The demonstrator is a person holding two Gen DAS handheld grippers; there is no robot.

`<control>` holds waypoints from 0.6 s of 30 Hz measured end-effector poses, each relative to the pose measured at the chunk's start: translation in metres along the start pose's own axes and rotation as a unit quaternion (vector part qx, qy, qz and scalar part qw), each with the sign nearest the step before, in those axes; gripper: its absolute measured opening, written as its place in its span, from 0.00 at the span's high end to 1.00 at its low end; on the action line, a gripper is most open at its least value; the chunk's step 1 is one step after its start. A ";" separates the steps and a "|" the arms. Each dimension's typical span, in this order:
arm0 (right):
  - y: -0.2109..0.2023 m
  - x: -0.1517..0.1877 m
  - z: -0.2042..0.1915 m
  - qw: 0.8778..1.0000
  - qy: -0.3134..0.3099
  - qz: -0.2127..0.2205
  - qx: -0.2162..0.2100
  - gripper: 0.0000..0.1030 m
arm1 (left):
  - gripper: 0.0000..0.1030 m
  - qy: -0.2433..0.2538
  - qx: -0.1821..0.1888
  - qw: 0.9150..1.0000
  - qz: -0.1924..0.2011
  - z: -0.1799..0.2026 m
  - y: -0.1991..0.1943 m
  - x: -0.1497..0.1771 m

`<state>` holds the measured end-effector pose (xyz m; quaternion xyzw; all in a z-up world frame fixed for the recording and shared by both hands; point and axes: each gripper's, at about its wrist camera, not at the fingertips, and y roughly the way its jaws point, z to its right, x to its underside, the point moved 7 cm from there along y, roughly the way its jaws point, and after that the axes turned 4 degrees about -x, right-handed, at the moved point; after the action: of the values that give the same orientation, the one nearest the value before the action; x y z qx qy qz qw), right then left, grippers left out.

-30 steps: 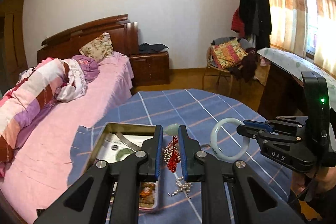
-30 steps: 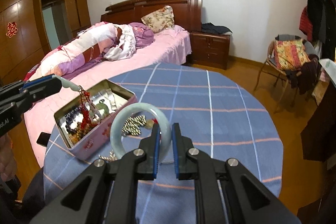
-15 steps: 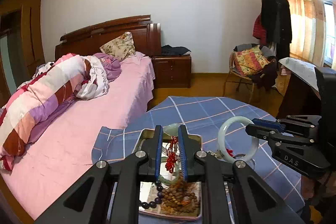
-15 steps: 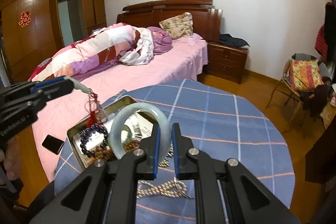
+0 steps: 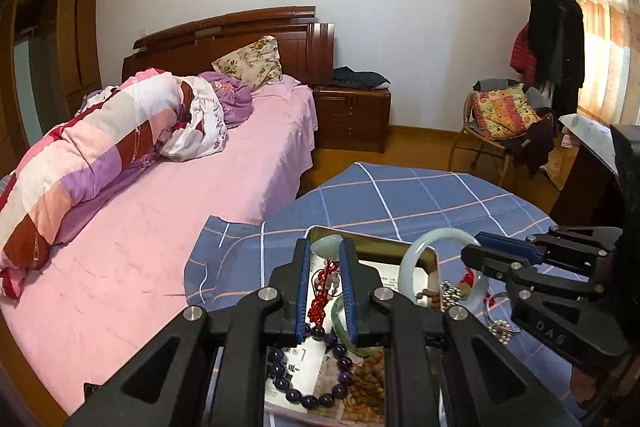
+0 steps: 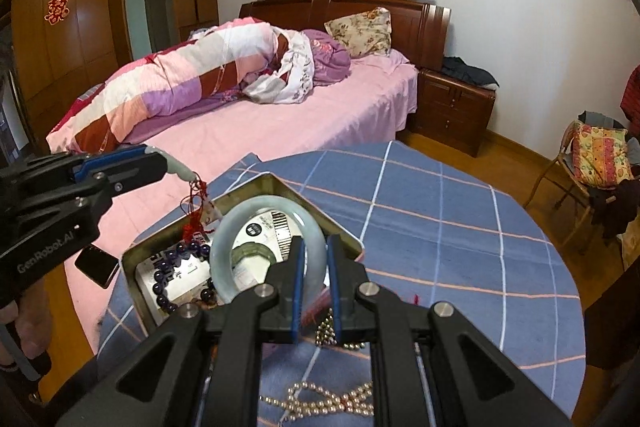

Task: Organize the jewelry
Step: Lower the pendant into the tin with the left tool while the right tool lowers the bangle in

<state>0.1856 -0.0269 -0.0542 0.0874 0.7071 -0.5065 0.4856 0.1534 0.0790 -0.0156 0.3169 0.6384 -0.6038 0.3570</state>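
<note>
My left gripper [image 5: 325, 251] is shut on a pale jade pendant [image 5: 326, 247] with a red knotted tassel [image 5: 322, 297] that hangs over the open metal tin [image 5: 400, 247]. It also shows in the right wrist view [image 6: 160, 163]. My right gripper [image 6: 314, 247] is shut on a pale jade bangle [image 6: 228, 239], held upright above the tin [image 6: 280, 187]; it shows in the left wrist view too [image 5: 472, 261]. In the tin lie a purple bead bracelet [image 5: 304, 387], a green bangle [image 6: 256, 251] and brown beads [image 5: 368, 375].
The tin stands on a round table with a blue checked cloth [image 6: 460, 227]. A pearl strand [image 6: 320, 403] and metal beads [image 6: 332, 331] lie on the cloth by the tin. A pink bed [image 5: 140, 227] is close on the left. A phone [image 6: 96, 265] lies on the bed's edge.
Both grippers have swung left, towards the bed, with their pieces held. The pendant and the bangle now hang over the tin, which shows closer and fuller.
</note>
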 end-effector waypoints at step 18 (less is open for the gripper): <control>0.055 0.009 0.006 0.999 0.009 -0.052 0.009 0.86 | 0.86 0.009 -0.016 0.999 -0.047 0.001 0.056 0.011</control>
<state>0.2182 -0.0095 -0.0958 0.0596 0.7103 -0.5366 0.4517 0.1939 0.0821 -0.0553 0.2859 0.6654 -0.6070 0.3271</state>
